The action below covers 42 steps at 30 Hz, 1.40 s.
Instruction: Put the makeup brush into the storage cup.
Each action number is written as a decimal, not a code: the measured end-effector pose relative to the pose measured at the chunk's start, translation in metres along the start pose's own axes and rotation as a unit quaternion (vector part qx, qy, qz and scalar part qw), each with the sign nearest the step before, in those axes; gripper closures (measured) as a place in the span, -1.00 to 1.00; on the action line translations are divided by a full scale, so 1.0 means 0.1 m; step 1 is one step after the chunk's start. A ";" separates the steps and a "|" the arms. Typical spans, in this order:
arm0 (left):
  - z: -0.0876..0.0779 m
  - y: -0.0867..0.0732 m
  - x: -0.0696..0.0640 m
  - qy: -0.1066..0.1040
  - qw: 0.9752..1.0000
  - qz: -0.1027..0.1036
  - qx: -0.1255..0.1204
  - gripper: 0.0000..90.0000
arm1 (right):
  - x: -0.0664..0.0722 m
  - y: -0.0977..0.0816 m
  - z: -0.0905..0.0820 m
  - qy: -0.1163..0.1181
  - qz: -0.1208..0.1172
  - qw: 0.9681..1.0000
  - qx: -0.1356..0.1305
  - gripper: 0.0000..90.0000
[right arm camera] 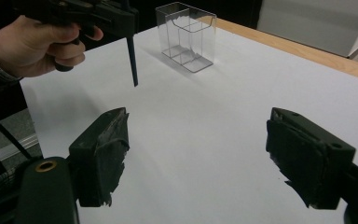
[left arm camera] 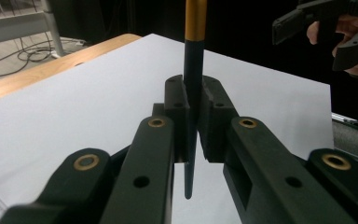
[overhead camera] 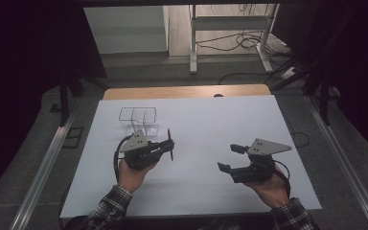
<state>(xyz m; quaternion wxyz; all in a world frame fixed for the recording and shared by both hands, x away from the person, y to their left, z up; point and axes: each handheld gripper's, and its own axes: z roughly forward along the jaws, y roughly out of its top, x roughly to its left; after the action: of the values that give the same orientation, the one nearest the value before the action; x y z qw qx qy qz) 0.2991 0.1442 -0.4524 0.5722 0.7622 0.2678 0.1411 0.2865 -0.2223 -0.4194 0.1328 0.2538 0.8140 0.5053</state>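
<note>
A dark pen with a gold band stands upright between the pads of my left gripper, which is shut on it. In the high view this left gripper hovers left of centre over the white sheet, and the pen crosses its tips. A clear plastic divided box stands just behind it. My right gripper is at the right, open, with nothing between its jaws. In the right gripper view the right gripper faces the box, and the pen hangs tip down from the left gripper.
The white sheet covers a wooden table whose far edge shows bare. Beyond it are a metal frame stand and cables on the floor. Metal rails run along both sides of the table.
</note>
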 end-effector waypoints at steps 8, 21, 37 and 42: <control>-0.06 0.02 0.04 0.011 1.000 -0.006 -0.007 0.86 | 0.00 -0.09 -0.10 -0.012 0.003 1.000 -0.003 -0.51; -0.15 0.04 0.13 0.035 0.999 -0.011 -0.006 0.86 | 0.00 -0.21 -0.27 -0.027 0.014 1.000 0.001 -0.49; -0.29 0.07 0.29 0.075 0.997 -0.027 -0.009 0.86 | -0.04 -0.35 -0.36 -0.040 0.028 0.999 0.008 -0.49; -0.34 0.07 0.35 0.086 0.996 -0.031 -0.012 0.86 | -0.05 -0.36 -0.37 -0.043 0.028 0.999 0.008 -0.49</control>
<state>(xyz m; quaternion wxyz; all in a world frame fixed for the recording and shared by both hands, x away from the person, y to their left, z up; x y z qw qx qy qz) 0.3117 0.1901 -0.4387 0.5602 0.7317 0.3380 0.1911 0.2634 -0.2659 -0.4345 0.1510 0.2990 0.8042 0.4910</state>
